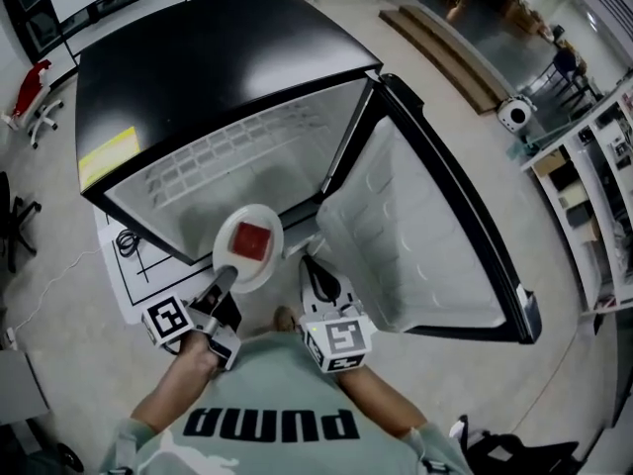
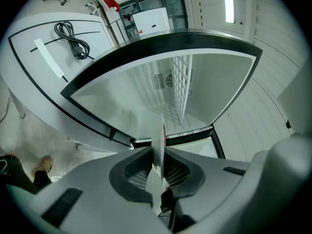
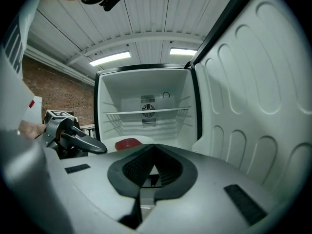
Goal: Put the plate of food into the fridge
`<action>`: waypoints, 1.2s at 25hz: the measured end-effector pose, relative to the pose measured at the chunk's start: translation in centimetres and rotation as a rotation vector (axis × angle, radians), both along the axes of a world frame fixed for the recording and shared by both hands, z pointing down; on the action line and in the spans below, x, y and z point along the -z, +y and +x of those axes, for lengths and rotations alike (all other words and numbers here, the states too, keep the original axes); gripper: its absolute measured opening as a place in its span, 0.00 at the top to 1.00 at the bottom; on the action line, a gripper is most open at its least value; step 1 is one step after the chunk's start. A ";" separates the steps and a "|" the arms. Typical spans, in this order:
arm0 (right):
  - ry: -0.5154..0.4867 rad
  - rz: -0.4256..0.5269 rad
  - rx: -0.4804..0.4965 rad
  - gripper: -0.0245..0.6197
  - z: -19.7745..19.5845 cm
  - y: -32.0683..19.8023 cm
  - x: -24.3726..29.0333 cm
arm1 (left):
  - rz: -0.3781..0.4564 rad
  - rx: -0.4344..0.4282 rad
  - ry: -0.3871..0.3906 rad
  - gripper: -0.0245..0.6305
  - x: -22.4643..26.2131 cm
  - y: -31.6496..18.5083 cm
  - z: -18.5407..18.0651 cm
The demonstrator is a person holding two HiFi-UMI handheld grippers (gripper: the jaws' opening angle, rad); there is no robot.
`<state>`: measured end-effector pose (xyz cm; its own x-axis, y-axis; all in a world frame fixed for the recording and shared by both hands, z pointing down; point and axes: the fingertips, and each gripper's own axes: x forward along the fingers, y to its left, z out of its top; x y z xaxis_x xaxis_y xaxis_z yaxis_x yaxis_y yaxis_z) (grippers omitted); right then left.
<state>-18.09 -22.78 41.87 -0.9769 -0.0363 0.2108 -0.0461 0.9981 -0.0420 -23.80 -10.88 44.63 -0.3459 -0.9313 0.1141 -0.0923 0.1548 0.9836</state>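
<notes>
Though edge-on, plate (image 2: 157, 135) seemingly in gripper (image 2: 158, 156)

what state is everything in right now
fridge, open
fridge door, swung wide
plate, held by its rim, not yet inside
food, on the plate
left claw, shut on the plate
right claw, shut, empty

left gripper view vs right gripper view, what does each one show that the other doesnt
Only the left gripper view: the plate edge-on, clamped in the left tongs, and a black cable on a white board. Only the right gripper view: the plate's face with its red food, a brick wall, ceiling lights, the right tongs shut and empty. Both: the open fridge interior with its wire shelf.
</notes>
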 end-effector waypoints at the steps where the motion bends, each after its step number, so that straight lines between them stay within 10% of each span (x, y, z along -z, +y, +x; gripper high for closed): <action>1: -0.002 0.005 0.015 0.95 -0.4 -0.3 0.1 | -0.001 0.017 0.000 0.89 -0.1 -0.3 -0.3; 30: 0.013 0.017 0.247 0.95 -8.2 -2.1 -0.2 | -0.068 0.357 -0.018 0.89 -6.5 -2.4 -9.4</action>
<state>-26.31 -24.89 42.05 -0.9537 0.1996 0.2249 0.1990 0.9797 -0.0256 -33.17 -13.27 51.11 -0.6507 -0.7417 0.1628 -0.0374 0.2454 0.9687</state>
